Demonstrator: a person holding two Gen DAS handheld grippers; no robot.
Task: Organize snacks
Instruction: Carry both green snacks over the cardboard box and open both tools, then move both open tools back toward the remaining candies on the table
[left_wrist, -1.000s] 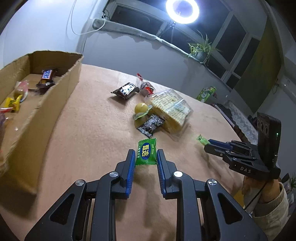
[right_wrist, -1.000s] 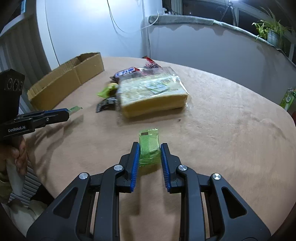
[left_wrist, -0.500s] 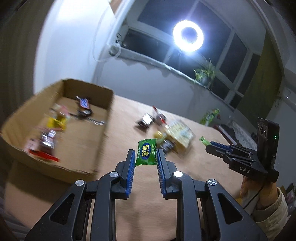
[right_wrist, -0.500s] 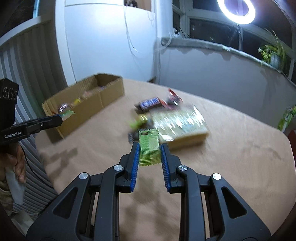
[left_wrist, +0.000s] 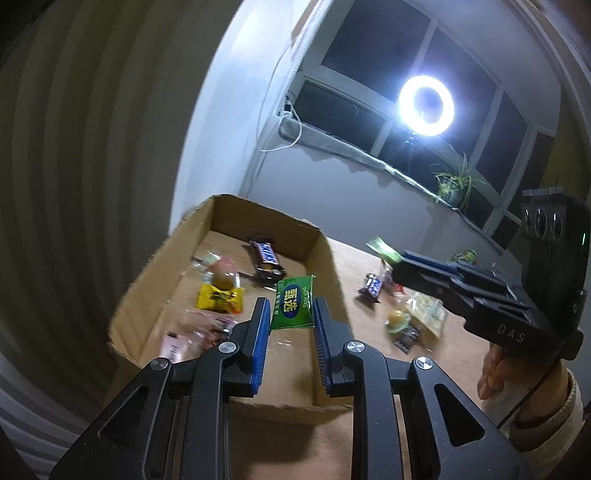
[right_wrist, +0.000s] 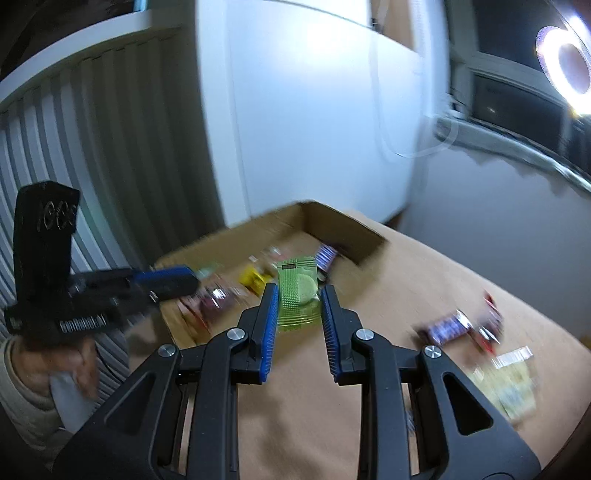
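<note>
Delivery step: the left gripper (left_wrist: 288, 321), jaws clamped on a green packet (left_wrist: 292, 303), and the right gripper (right_wrist: 299, 314), jaws clamped on a clear green packet (right_wrist: 298, 300), hang above the box (left_wrist: 147, 295); next, release both inside it.

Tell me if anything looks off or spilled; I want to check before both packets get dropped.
Nothing stands out. The left gripper holds a green packet above the box, the right gripper a clear green packet. Snacks lie loose in the box, more on the table. The right view is blurred.
</note>
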